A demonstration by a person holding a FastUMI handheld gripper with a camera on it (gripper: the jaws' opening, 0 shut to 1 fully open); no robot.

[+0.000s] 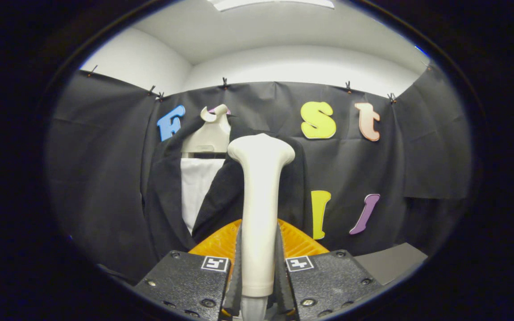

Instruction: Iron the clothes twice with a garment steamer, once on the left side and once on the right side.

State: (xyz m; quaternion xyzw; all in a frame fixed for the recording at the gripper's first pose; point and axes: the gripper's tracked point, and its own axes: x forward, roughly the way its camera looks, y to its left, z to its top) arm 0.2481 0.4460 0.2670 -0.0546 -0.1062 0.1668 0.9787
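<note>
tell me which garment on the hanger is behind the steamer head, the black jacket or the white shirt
The black jacket: its right front panel hangs just beyond the steamer clamped in the gripper. The white shirt shows in the jacket's opening, off to the side.

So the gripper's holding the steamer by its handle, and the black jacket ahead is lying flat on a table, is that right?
Not quite. The gripper view shows the black jacket hanging on a pale hanger against the booth's wall, not lying flat. The rest holds: the gripper is shut on the steamer, both fingers pressing its handle.
</note>
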